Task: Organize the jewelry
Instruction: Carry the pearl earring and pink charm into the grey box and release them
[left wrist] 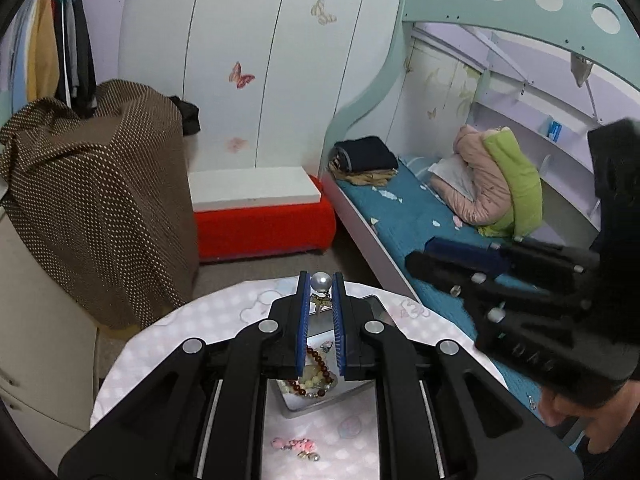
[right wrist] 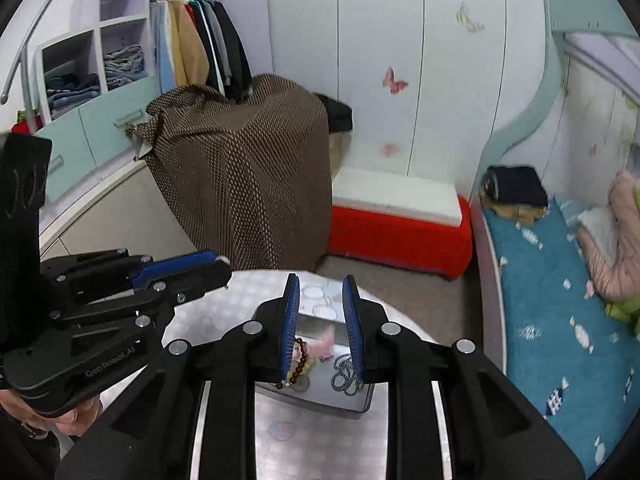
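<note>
Left wrist view shows the left gripper clamped on a pearl earring, its gold charm dangling, raised over the mirrored tray on the round table; a bead bracelet lies in the tray; a pink hair clip rests on the table. Right wrist view shows the right gripper released, empty, above the tray near a silver chain

Table in front, tray on it. In tray: beads left, chain right, well apart. Left gripper above tray, pearl piece between its fingertips. Right gripper over tray, fingers apart. Hair clip on table, nearer than tray. Beyond table: covered furniture left, bench centre against wardrobe, bed right.
</note>
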`<state>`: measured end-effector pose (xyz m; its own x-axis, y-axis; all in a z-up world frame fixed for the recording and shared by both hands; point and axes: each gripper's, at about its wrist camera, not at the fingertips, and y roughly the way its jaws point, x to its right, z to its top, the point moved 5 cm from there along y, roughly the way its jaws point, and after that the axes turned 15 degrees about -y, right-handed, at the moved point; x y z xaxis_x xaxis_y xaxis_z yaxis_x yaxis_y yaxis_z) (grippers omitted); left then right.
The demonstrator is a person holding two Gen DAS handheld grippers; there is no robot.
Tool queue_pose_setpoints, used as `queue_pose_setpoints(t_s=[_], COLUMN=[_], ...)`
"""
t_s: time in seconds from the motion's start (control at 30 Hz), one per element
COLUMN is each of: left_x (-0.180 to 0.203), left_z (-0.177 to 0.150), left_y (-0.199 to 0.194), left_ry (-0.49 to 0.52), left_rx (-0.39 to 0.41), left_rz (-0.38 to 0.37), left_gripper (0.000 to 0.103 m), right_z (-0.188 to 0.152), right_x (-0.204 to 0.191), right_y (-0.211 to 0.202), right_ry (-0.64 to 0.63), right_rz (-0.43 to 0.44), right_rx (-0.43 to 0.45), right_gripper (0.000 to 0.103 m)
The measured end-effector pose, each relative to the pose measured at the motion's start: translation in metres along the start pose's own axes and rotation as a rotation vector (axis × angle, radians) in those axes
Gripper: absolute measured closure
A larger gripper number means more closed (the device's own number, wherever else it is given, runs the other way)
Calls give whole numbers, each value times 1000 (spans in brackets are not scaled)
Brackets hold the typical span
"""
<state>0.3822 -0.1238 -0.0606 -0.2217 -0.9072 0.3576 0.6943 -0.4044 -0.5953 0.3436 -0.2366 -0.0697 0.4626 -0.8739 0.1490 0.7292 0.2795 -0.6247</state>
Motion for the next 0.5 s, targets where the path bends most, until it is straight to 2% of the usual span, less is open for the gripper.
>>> queue_pose_setpoints(t_s=[0.27, 0.3, 0.33, 0.37, 0.4, 0.43, 0.47, 0.5], left_x=[-5, -6, -8, -12, -17, -22, -26, -29], left_z=[-5, -6, -8, -8, -7, -6, -5, -4], left_y=[40, 44, 48, 49, 48, 45, 42, 41], left_ry=[-18, -18, -17, -26, -49, -75, -93, -100], left_rx=[-82, -93, -107, -99, -78, -58, -48, -50], left_rz=[21, 29, 43, 63, 78, 74, 69, 70], left_gripper=[92, 87, 65, 50, 22, 11, 11, 11], right_z=[-17, -20, -23, -26, -30, -31, -33, -35], right_x=[9, 11, 14, 18, 24, 27, 30, 33], right_y=[31, 34, 35, 34, 33, 32, 29, 25], right_ry=[58, 74, 89, 108, 132, 149, 171, 177], right_rz=[34, 34, 28, 17, -5, -3, -4, -16], right_rx=[-83, -98, -100, -101, -104, -102, -93, -80], right_gripper=[82, 73, 62, 61, 53, 43, 28, 23])
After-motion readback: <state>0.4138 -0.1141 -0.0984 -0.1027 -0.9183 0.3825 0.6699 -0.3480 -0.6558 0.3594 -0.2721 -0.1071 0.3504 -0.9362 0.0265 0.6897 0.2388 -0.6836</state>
